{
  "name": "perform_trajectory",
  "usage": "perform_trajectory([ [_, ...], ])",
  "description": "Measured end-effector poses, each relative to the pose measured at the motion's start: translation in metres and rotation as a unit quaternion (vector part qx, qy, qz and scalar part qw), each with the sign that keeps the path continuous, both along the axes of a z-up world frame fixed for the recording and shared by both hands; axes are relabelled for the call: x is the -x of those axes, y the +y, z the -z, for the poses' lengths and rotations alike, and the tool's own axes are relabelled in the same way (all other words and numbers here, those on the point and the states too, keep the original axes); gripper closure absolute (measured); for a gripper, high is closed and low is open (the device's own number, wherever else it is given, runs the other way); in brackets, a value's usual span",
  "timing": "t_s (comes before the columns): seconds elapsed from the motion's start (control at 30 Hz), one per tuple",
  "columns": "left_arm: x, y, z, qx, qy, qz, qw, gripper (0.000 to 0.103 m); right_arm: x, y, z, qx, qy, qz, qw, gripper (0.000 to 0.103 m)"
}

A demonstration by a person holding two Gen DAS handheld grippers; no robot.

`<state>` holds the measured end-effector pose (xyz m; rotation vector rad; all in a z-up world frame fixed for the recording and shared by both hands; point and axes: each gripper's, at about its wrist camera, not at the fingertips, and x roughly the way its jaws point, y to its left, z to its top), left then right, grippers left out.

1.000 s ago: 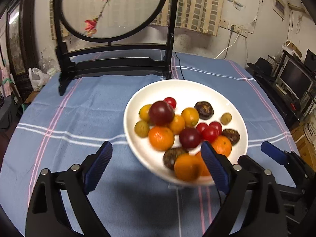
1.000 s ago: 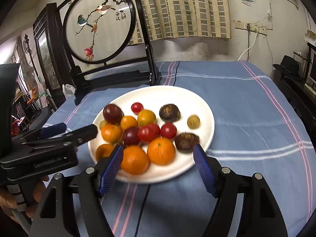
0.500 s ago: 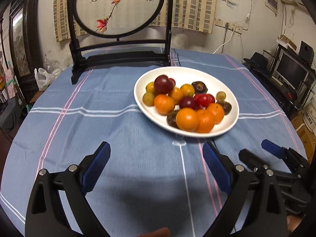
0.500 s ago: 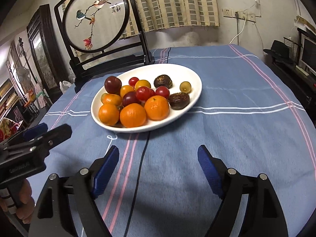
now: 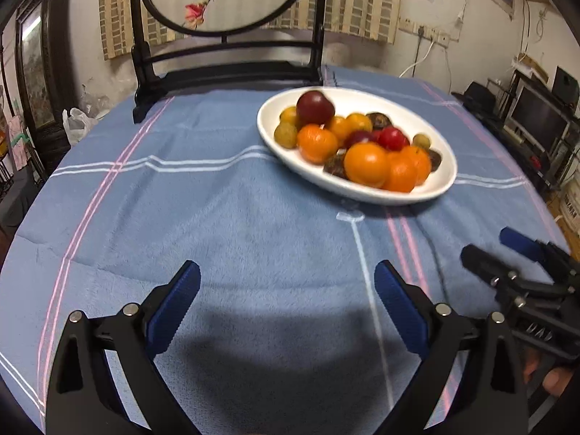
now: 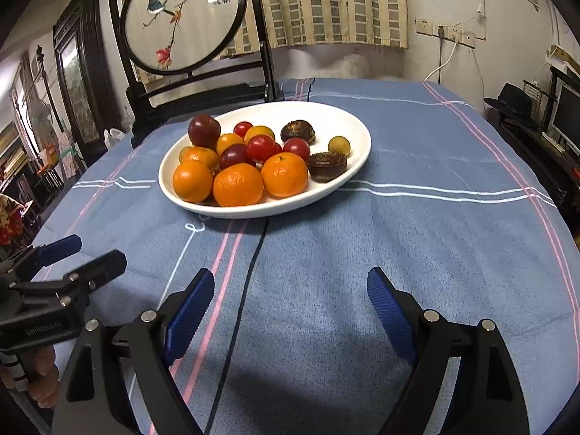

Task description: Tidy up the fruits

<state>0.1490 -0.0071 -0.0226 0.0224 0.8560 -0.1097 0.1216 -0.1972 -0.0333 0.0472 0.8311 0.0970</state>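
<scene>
Both my grippers, left point(image 5: 286, 290) & right point(image 6: 290, 297), have fingers wide apart, nothing held. Fruits point(image 6: 250, 159) piled on plate point(image 6: 348, 174), mid tabletop toward far edge. Oranges firm, round, may roll; tomatoes soft, so I'd pinch gently across the widest part.

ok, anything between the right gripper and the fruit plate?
Nothing solid. The right gripper is open over bare blue tablecloth, with the white plate of fruit straight ahead. Only a thin black cable lies flat on the cloth, running from under the plate toward the gripper. The left gripper sits off to the side.
</scene>
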Motion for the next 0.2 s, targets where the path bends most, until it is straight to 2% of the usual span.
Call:
perform_trajectory([
  [0.13,-0.004,-0.002,0.006,0.002,0.016,0.008,0.9998,0.007,-0.003,0.007,0.01,0.008,0.038,-0.012,0.999,0.012],
  [0.2,-0.004,-0.005,0.008,-0.01,0.013,0.011,0.9998,0.005,-0.003,0.01,0.014,0.012,0.053,-0.017,0.998,0.012],
])
